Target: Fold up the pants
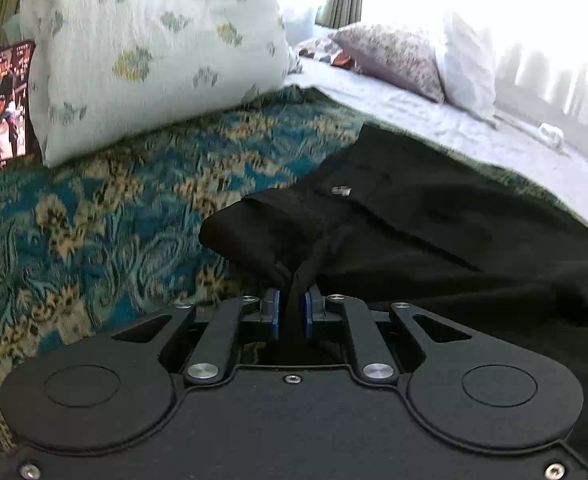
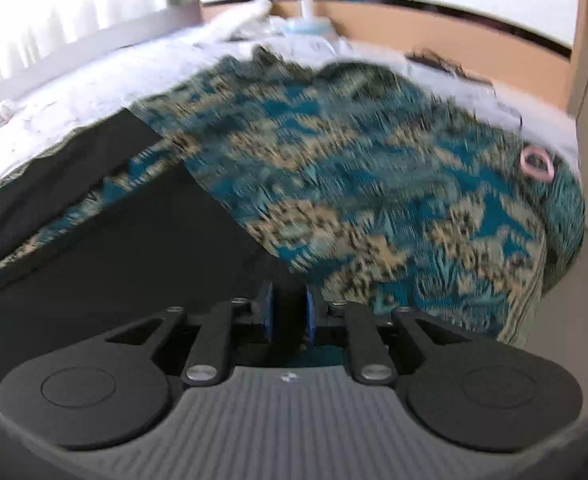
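The fold is judged to be only beginning. In the left wrist view, the pants [image 1: 434, 224] are being seen spread black over the patterned blanket [image 1: 93, 216], filling the frame from about 12 o'clock round to 4 o'clock of the left gripper [image 1: 291, 312]. That gripper is being held nearly closed, its blue pads [image 1: 274, 312] pinching a gathered bunch of the black fabric, and a thick bundled end is being lifted just at 11 o'clock of the pads. A pillow [image 1: 145, 52] is lying well beyond, at 10 o'clock.

In the right wrist view, the pants are being shown as flat dark panels from 9 to 11 o'clock of the right gripper [image 2: 289, 314], with blanket showing between them. Its jaws are being held partly apart with dark cloth between them; whether the pads are pressing cannot be told, the picture being blurred. A pink ring [image 2: 537, 165] is lying at 2 o'clock.

No finished crease is being shown; the folds are judged as left to do.
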### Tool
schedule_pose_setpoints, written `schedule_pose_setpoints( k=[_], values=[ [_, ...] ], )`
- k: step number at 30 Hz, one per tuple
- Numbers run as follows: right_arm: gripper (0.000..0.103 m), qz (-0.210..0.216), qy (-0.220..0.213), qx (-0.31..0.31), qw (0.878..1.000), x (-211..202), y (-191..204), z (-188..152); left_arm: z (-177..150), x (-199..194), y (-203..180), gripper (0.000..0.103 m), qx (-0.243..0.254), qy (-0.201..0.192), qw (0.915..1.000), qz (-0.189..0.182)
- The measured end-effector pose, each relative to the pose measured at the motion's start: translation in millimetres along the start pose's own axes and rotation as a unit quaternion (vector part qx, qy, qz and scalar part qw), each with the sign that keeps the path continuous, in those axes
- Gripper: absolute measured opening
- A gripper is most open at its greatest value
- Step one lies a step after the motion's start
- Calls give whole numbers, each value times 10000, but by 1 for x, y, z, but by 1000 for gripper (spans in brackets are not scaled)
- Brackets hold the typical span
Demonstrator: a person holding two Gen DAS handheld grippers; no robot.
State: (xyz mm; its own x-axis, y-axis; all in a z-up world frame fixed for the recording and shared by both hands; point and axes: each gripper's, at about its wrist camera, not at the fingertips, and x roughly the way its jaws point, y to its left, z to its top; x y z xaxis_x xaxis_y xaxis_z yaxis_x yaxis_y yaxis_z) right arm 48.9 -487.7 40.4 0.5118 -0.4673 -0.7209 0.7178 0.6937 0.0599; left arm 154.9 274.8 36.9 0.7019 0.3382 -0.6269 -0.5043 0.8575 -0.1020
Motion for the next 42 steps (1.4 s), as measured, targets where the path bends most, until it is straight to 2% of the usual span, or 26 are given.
schedule_pose_setpoints(
  k=[2, 3, 6, 7, 9, 11, 12, 17, 20, 23, 25, 29, 31, 36, 42],
  values=[
    [46, 27, -39, 90, 9999, 0, -6, -4, -3, 0, 1, 18, 72, 0, 10000, 26],
    [56, 57, -63, 89, 9999, -3, -7, -4, -4, -1, 0, 20, 103, -9, 9999, 39],
    [72, -86, -173, -108, 9998, -13, -3, -3, -2, -7, -2, 31, 161, -46, 9998, 120],
    [75, -54, -244, -184, 9995, -18, 0, -2, 0, -9, -3, 34, 188, -73, 9997, 149],
    [92, 89, -399, -271, 9988, -29, 4, 1, 4, -14, -4, 40, 232, -124, 9995, 153],
    [100, 276, -591, -331, 9973, -41, 10, 6, 8, -21, -6, 52, 239, -162, 9996, 75],
    [103, 355, -695, -374, 9962, -47, 14, 8, 11, -24, -6, 54, 231, -172, 9996, 22],
    [103, 955, -1108, -656, 9871, -69, 42, 21, 25, -41, -20, 79, 357, -285, 9987, -246],
    [103, 1347, -1151, -884, 9802, -71, 62, 28, 34, -51, -36, 87, 612, -413, 9966, -372],
    [103, 1465, -800, -1008, 9808, -63, 85, 35, 42, -58, -56, 89, 834, -428, 9941, -553],
    [103, 1652, -445, -869, 9814, -52, 95, 38, 48, -59, -69, 90, 897, -371, 9927, -711],
    [103, 2339, 510, -35, 9709, -27, 108, 45, 59, -54, -94, 92, 920, -214, 9908, -973],
    [103, 2289, 790, -90, 9702, -17, 123, 45, 64, -50, -107, 92, 965, -162, 9899, -1022],
    [102, 1704, 429, -686, 9820, -17, 169, 45, 76, -30, -140, 92, 1045, 4, 9882, -1121],
    [102, 1483, 450, -542, 9864, 4, 217, 76, 97, 15, -177, 92, 790, 315, 9895, -1168]
  ],
)
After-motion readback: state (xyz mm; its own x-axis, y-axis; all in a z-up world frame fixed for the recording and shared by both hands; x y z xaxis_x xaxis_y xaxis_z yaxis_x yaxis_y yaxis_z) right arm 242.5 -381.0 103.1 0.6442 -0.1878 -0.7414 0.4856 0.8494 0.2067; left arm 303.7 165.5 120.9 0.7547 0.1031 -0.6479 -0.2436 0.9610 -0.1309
